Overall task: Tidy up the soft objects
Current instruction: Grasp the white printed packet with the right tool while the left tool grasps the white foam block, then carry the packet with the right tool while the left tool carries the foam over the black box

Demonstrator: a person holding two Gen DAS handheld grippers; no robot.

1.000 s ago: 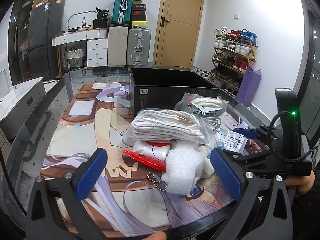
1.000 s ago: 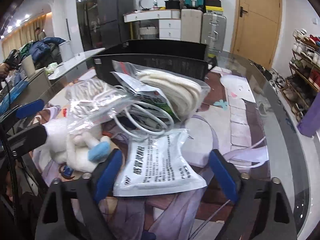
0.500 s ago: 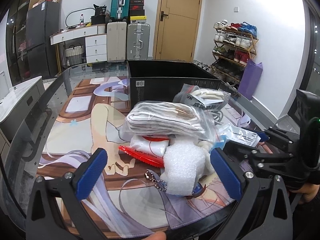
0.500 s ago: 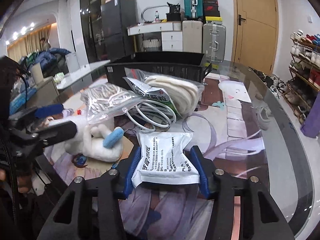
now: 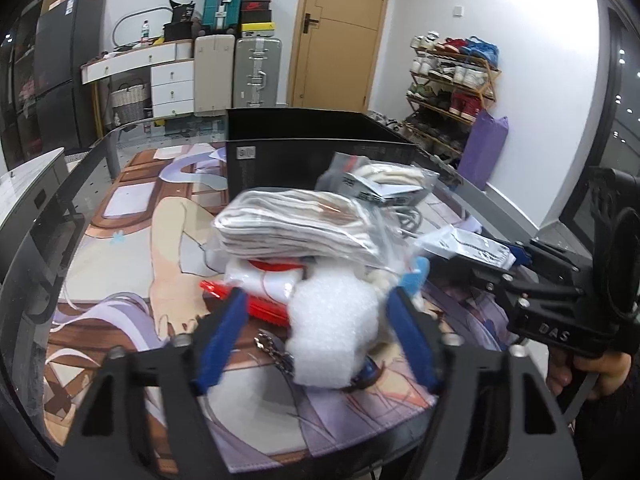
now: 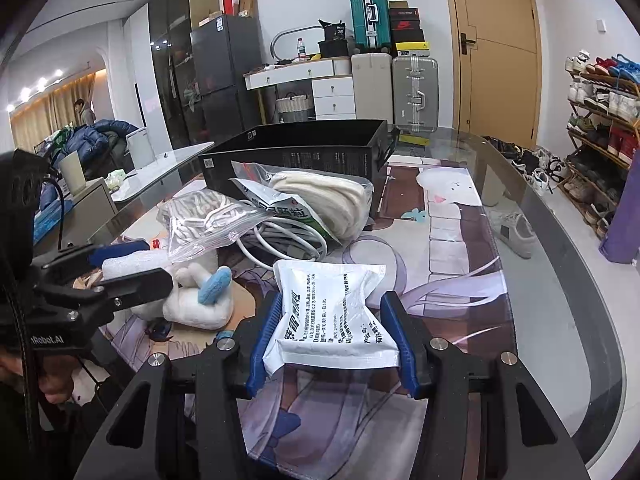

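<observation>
Right wrist view: the right gripper (image 6: 332, 334) pinches a white sachet (image 6: 331, 312) printed with black text, its blue pads pressed on both side edges so the pack bows between them, raised above the printed mat (image 6: 452, 248). Beyond the sachet lie a coiled white cable (image 6: 288, 242), a bagged cream cloth (image 6: 326, 198) and a zip bag of striped fabric (image 6: 204, 216), all piled in front of the black box (image 6: 296, 156). A white plush toy with a blue paw (image 6: 200, 296) sits left of the sachet.

Left wrist view: the left gripper (image 5: 320, 328) is closing around a white foam roll (image 5: 332, 332); the right-hand pad looks about touching it, the left-hand pad stands apart. A red-edged packet (image 5: 256, 304) lies just behind the roll, under the striped fabric bag.
</observation>
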